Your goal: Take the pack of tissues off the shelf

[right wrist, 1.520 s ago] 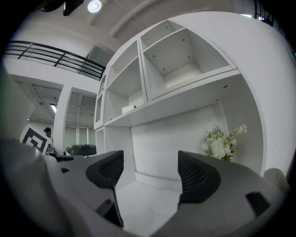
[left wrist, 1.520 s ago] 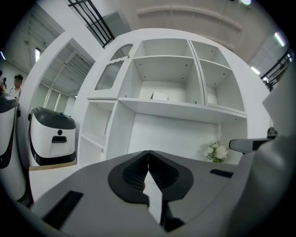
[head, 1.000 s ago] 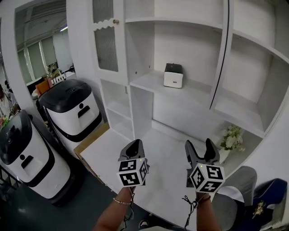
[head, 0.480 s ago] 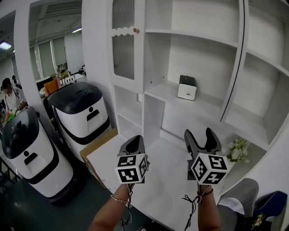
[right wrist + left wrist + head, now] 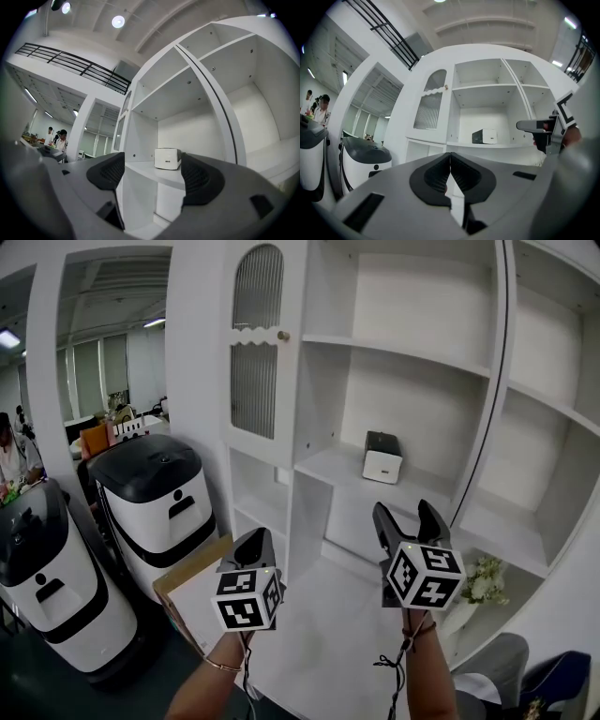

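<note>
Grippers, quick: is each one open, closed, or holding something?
Left gripper: closed, empty.
Right gripper: open, empty; the pack of tissues sits untouched on the shelf.

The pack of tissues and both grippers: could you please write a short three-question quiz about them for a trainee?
1. True or false: the pack of tissues sits on the shelf, and neither gripper touches it.
2. Which gripper is open? A) left gripper B) right gripper
3. Fill in: the flowers stand ___ the level of that shelf.
Key: 1 true; 2 B; 3 below.
</note>
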`<state>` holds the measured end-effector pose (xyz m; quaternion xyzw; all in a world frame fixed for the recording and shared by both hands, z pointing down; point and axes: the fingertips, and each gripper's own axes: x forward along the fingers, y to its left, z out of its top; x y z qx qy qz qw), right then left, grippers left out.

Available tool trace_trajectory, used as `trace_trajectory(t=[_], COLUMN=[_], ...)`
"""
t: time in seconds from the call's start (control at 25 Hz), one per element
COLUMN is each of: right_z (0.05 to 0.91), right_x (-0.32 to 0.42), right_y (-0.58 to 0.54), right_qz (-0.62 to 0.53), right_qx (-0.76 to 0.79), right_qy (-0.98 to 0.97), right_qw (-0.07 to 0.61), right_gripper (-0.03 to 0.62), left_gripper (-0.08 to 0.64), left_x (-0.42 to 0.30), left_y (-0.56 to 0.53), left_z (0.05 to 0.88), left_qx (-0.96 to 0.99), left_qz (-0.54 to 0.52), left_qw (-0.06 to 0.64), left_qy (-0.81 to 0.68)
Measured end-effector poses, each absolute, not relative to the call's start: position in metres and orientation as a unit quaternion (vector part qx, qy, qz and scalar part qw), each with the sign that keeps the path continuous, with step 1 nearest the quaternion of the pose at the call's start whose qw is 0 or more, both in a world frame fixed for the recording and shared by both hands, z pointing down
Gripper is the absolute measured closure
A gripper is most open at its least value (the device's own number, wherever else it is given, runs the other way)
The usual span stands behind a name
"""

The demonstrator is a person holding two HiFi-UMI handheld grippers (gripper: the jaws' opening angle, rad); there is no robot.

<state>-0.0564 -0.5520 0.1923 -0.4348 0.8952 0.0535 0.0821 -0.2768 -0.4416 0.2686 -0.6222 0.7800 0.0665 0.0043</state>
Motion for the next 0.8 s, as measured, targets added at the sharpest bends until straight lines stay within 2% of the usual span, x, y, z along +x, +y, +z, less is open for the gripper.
trace_trajectory(t=[0.8], right_z=[0.158], right_x=[-0.108], right_y=[-0.644], right_qz=[0.059], right_qx=[-0.498], right_qy=[0.865], right_qw=[-0.012], right_gripper=[0.195], left_gripper=[0.541], left_x=[-0.350], left_y=[-0.483], left_z=[0.235], left_qx=[-0.603], left_qz=[0.058], left_qw=[0.022], left_qy=[0.795])
